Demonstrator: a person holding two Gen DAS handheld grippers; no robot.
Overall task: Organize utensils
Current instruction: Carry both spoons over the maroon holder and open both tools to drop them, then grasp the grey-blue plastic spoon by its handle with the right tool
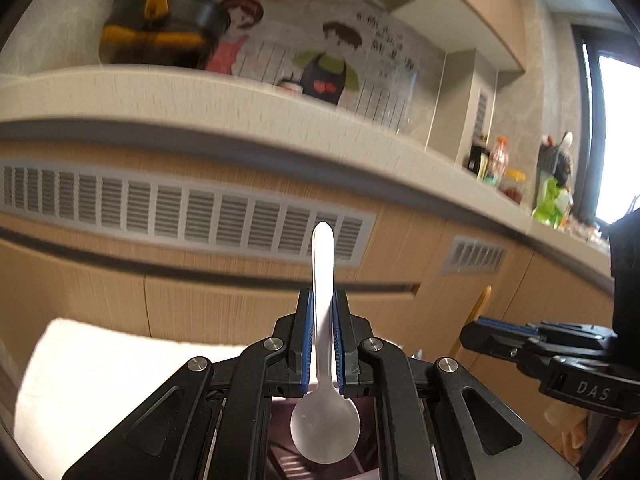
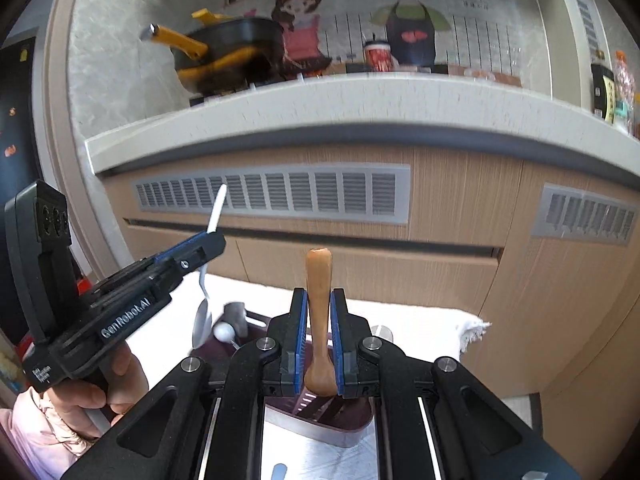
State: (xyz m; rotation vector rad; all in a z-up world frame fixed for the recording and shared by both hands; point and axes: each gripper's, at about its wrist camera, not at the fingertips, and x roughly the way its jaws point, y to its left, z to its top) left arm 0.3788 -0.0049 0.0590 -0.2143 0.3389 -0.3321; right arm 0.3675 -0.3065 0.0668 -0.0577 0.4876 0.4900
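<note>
Left wrist view, left gripper (image 1: 323, 340) jaws clamping white spoon (image 1: 324, 360) (handle up), right gripper (image 2: 319, 338) — gripping wooden spoon (image 2: 319, 320).

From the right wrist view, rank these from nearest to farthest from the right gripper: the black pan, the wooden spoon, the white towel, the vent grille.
1. wooden spoon, clamped in the right gripper.
2. white towel, just ahead, below.
3. vent grille, on the cabinet front beyond.
4. black pan, up on the counter, upper left.
</note>
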